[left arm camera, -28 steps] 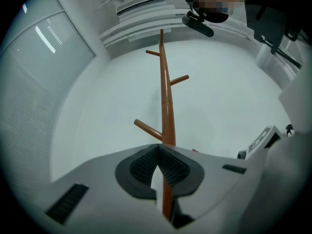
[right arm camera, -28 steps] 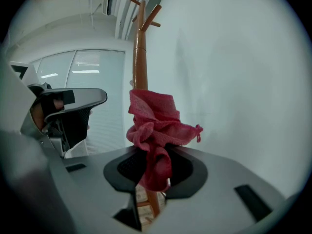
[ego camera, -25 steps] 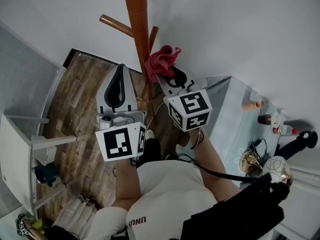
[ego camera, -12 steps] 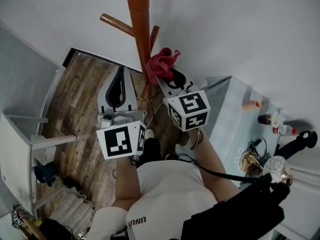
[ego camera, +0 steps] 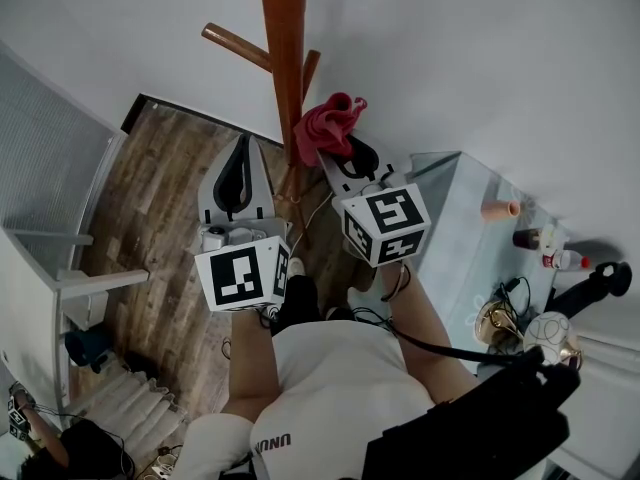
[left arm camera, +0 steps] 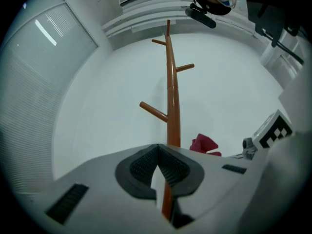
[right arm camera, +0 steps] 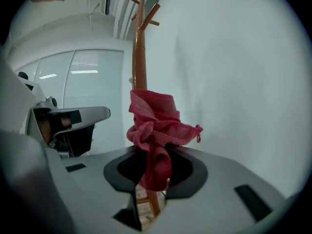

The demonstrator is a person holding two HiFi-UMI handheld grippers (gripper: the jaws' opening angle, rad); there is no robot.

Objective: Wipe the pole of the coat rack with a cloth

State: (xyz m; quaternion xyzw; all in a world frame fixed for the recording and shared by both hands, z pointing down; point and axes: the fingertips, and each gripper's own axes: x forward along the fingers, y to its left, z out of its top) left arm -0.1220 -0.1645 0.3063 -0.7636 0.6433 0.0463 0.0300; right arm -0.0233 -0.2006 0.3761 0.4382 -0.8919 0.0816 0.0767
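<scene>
A brown wooden coat rack pole (ego camera: 285,58) rises by the white wall, with pegs branching off it (left arm camera: 170,101) (right arm camera: 139,57). My right gripper (ego camera: 335,153) is shut on a red cloth (ego camera: 325,128) (right arm camera: 153,130), which bunches up right beside the pole. The cloth seems to touch the pole, but contact is hard to judge. My left gripper (ego camera: 240,163) hangs to the left of the pole, shut with nothing between its pads (left arm camera: 158,162). The pole stands behind the left gripper's tips. The red cloth (left arm camera: 204,144) shows to their right.
A pale blue table (ego camera: 465,248) at the right holds bottles and small items. A white shelf unit (ego camera: 45,298) stands at the left on the wood floor (ego camera: 160,218). Glass partitions with blinds (right arm camera: 83,82) lie beyond.
The cloth and right gripper have shifted slightly up and right beside the pole. The left gripper has moved little.
</scene>
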